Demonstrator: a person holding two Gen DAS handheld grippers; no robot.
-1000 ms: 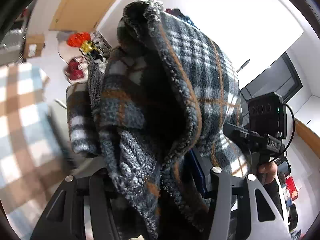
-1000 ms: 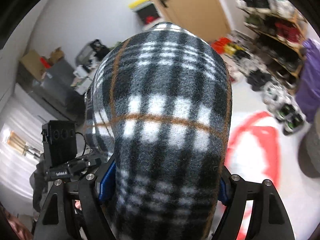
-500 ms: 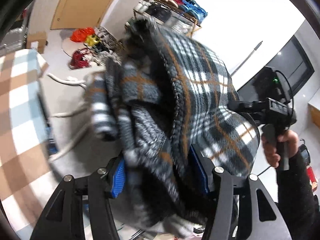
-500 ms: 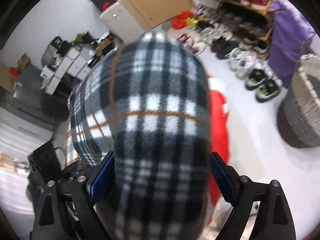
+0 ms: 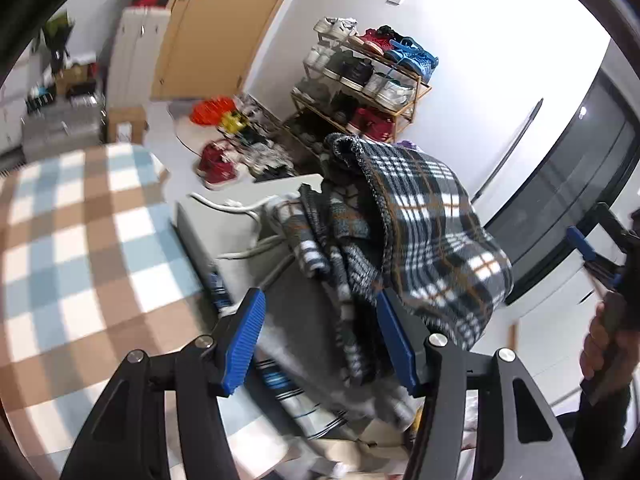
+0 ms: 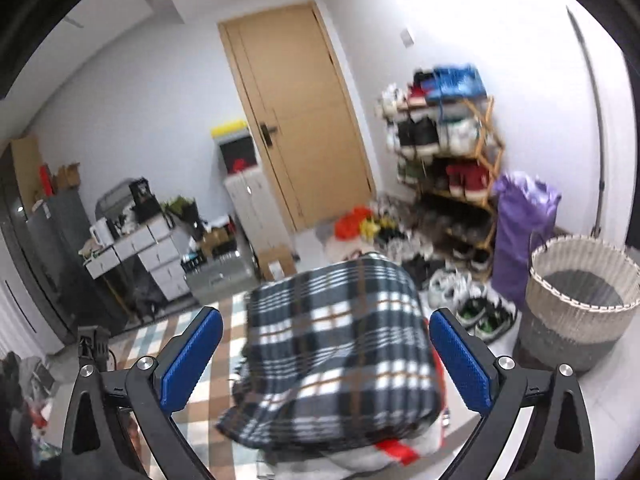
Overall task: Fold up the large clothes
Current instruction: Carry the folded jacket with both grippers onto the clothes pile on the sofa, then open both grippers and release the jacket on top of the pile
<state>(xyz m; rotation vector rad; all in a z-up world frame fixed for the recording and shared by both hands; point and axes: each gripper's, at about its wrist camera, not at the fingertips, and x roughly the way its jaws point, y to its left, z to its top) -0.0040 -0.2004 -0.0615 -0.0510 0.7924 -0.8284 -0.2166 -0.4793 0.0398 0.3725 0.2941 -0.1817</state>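
We saw the black, white and orange plaid fleece garment (image 6: pixel 340 352) heaped on a clothes pile. Our right gripper's (image 6: pixel 326 354) jaws were opening around it, untouching; our left gripper's (image 5: pixel 320 336) jaws stood half-open, gripping nothing.

The right gripper (image 6: pixel 326 356) has its blue pads spread wide and its jaws are opening; neither pad touches the plaid garment (image 6: pixel 340 352), which lies bunched between and beyond them on a pile of other clothes (image 6: pixel 394 450). A checked surface (image 6: pixel 212 364) runs beneath. Behind stand a wooden door (image 6: pixel 300 120), a shoe rack (image 6: pixel 448 152), a purple bag (image 6: pixel 520 236) and a woven basket (image 6: pixel 576 320).
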